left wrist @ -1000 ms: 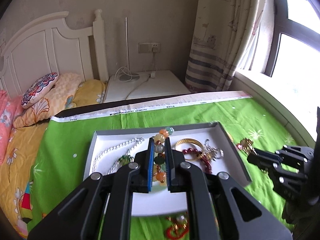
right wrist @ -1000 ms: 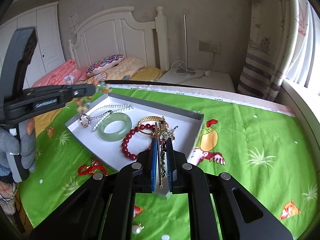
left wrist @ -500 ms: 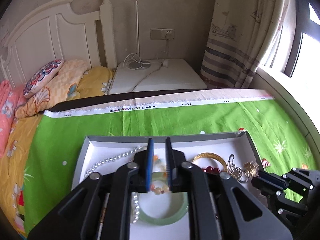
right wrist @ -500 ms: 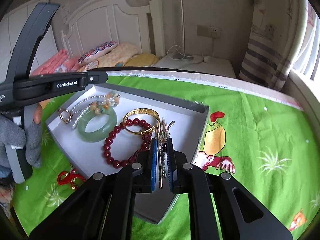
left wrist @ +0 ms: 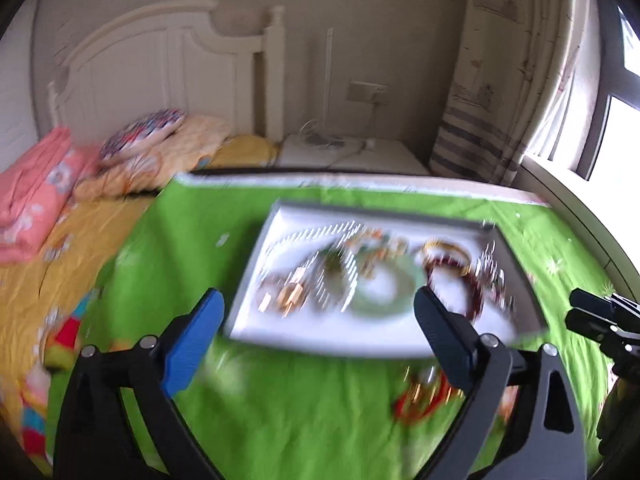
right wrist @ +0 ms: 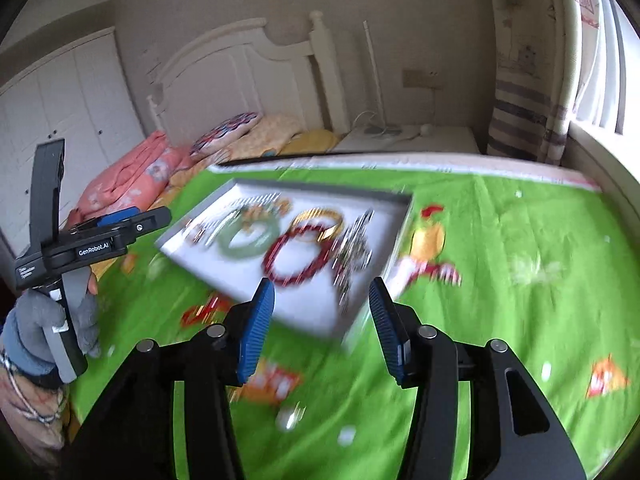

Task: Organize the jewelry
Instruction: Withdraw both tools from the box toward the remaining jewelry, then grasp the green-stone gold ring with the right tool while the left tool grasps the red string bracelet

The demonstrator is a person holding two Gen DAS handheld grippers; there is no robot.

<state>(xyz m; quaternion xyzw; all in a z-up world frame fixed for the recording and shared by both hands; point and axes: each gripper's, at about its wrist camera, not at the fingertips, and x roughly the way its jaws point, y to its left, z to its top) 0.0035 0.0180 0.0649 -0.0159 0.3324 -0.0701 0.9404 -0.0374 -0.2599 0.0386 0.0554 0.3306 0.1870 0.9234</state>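
Left claw (left wrist: 316, 320): standing wide open with nothing between its blue pads, hovering above the green cloth (left wrist: 168, 248) short of the near edge of the tray (left wrist: 256, 256).
Right claw (right wrist: 322, 320): also standing wide open and gripping nothing, hanging over the tray's near corner.
Tray: a shallow white tray with a grey rim, lying on the green cloth that is covering the bed, towards the far edge of the cloth.
Jewelry in the tray: everything is smearing with motion blur – a pale green bangle (right wrist: 248, 236) is lying near the middle, a ring of dark red beads (right wrist: 298, 260) beside it, a gold bangle (right wrist: 320, 216) just behind the red beads and touching them, and a tangled silver-and-gold piece (right wrist: 354, 248) along the tray's right side.
Pearl strand (left wrist: 304, 236): showing as a blurred white string in the far left part of the tray.
Jewelry on the cloth: a red-and-gold piece (left wrist: 424, 396) is lying outside the tray, just off its near edge – its form is too blurred to tell.
Left hand (right wrist: 44, 336): wearing a grey glove and gripping the handle of the left tool at the left edge of the bed.
Background: pillows (right wrist: 224, 136) are lying at the headboard end.
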